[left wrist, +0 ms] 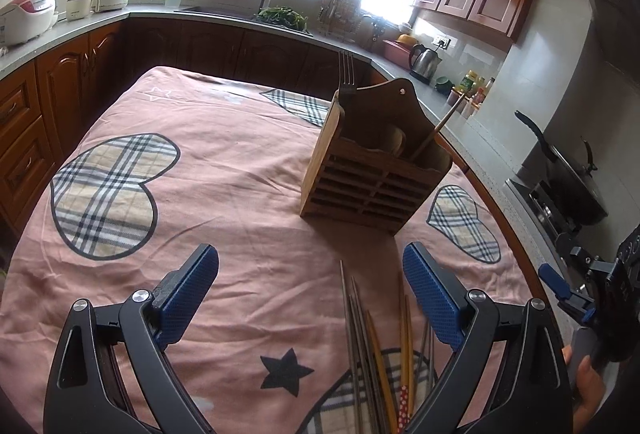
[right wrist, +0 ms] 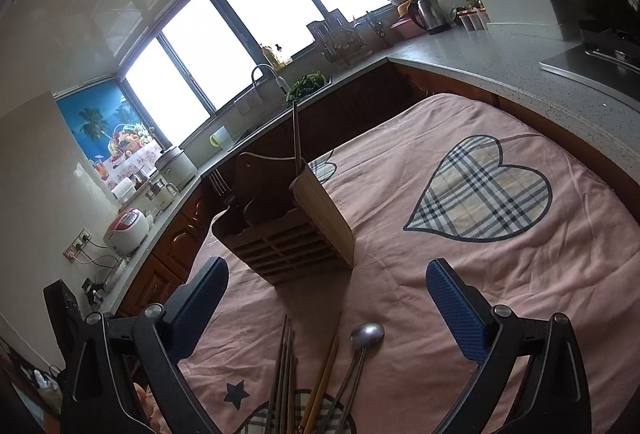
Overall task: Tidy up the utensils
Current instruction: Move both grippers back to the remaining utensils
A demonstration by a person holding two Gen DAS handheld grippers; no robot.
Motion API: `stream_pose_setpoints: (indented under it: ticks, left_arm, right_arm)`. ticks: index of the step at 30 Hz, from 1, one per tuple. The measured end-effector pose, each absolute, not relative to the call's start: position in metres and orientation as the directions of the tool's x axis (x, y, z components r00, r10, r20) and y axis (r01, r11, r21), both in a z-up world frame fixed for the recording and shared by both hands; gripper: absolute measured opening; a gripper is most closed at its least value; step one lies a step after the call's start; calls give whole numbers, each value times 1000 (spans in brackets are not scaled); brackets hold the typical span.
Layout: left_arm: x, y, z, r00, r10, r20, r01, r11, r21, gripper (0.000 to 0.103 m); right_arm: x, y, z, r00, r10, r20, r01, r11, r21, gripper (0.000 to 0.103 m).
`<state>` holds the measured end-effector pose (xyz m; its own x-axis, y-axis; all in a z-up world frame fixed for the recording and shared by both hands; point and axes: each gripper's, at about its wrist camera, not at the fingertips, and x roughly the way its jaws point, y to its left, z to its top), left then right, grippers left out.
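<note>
A wooden utensil holder (left wrist: 366, 170) (right wrist: 288, 230) stands on the pink cloth with a metal fork (left wrist: 346, 72) (right wrist: 222, 186) and a wooden stick (left wrist: 438, 126) (right wrist: 297, 132) upright in it. Loose metal and wooden chopsticks (left wrist: 370, 346) (right wrist: 286, 382) lie on the cloth near me, with a metal spoon (right wrist: 366, 334) beside them in the right wrist view. My left gripper (left wrist: 310, 280) is open above the chopsticks with nothing between its fingers. My right gripper (right wrist: 326, 294) is open too, over the spoon and chopsticks, holding nothing.
The table carries a pink cloth (left wrist: 224, 162) (right wrist: 460, 266) with plaid hearts. Counters run around it: rice cooker (left wrist: 26, 16), sink with greens (left wrist: 284, 16), kettle (left wrist: 425, 63), stove with a black pan (left wrist: 560, 170). The other gripper and a hand (left wrist: 588, 370) show at right.
</note>
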<state>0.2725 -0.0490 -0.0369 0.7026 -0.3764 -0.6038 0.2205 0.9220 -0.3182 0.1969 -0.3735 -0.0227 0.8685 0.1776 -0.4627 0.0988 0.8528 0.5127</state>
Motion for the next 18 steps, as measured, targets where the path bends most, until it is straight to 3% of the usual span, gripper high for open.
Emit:
stream_pose_setpoints:
  ticks: [18]
  left_arm:
    - [230, -46, -80, 641, -354, -681, 203, 934, -295, 95]
  right_arm:
    - [143, -349, -61, 806, 196, -558, 84, 896, 436, 100]
